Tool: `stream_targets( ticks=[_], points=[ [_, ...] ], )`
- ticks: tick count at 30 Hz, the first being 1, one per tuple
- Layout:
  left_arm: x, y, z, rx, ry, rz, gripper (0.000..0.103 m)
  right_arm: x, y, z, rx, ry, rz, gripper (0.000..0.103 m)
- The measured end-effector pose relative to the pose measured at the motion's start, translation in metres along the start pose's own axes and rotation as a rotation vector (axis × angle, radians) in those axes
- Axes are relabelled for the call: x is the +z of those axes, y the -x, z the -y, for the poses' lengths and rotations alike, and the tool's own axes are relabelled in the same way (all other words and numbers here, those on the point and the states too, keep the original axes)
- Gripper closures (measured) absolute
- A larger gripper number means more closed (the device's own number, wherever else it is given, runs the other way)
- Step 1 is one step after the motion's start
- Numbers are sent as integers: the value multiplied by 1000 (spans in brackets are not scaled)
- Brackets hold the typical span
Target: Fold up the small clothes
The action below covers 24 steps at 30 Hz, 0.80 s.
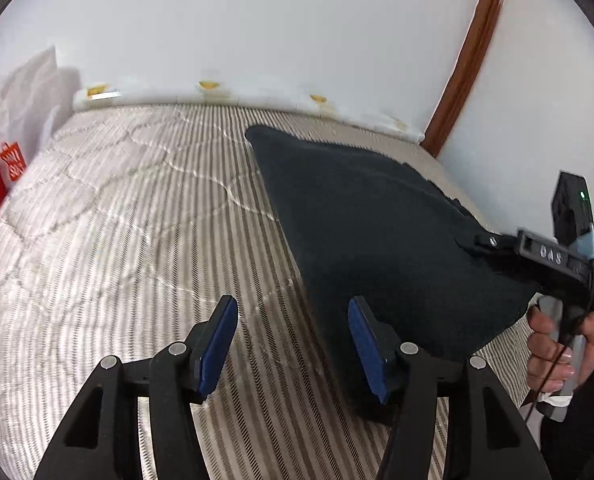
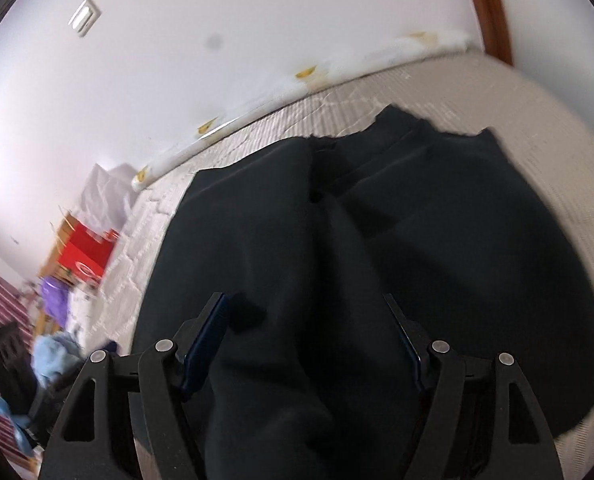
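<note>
Left wrist: one dark garment (image 1: 377,232).

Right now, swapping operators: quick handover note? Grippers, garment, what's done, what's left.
Left gripper: open, nothing held, over the striped mattress at the dark garment's near left edge.
Right gripper: open, above the garment, cloth below the jaws, not pinched.
Garment: lying on the mattress, mostly spread, a ridge of wrinkles down the middle.
Done: no clear fold visible yet.
Left: probably smooth it, grab edges, fold.
</note>
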<state>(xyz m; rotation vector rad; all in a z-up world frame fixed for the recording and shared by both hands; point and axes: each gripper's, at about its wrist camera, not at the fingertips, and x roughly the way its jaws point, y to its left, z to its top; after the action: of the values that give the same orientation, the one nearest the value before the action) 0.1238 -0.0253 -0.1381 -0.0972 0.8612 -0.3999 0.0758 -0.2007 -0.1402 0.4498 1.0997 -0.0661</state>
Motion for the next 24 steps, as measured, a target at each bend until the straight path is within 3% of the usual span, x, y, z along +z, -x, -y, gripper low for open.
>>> stream_targets(
  ticks=[1,4,8,10,14,16,19,24],
  points=[
    [0,-3,1,-5,3,-8,47,4,-3,-4,15,-3,17,54],
    [2,-9,1,-16,8,-12,46,14,-3,-16,-15,50,65,89],
    [5,-9,-2,-71,27,-11,43,29,29,-32,8,166,173,92],
    [5,-8,-1,-84,27,-5,42,32,62,-36,3,208,267,92],
    [5,-13,5,-91,2,-16,43,29,112,-10,-57,230,394,92],
    [6,-16,10,-110,-5,-20,43,24,112,15,-127,209,391,92],
    [7,-20,22,-134,-21,-25,43,11,91,68,-194,112,313,92],
    [10,-24,50,-151,-73,-37,43,-16,67,100,-205,58,249,91]
  ],
)
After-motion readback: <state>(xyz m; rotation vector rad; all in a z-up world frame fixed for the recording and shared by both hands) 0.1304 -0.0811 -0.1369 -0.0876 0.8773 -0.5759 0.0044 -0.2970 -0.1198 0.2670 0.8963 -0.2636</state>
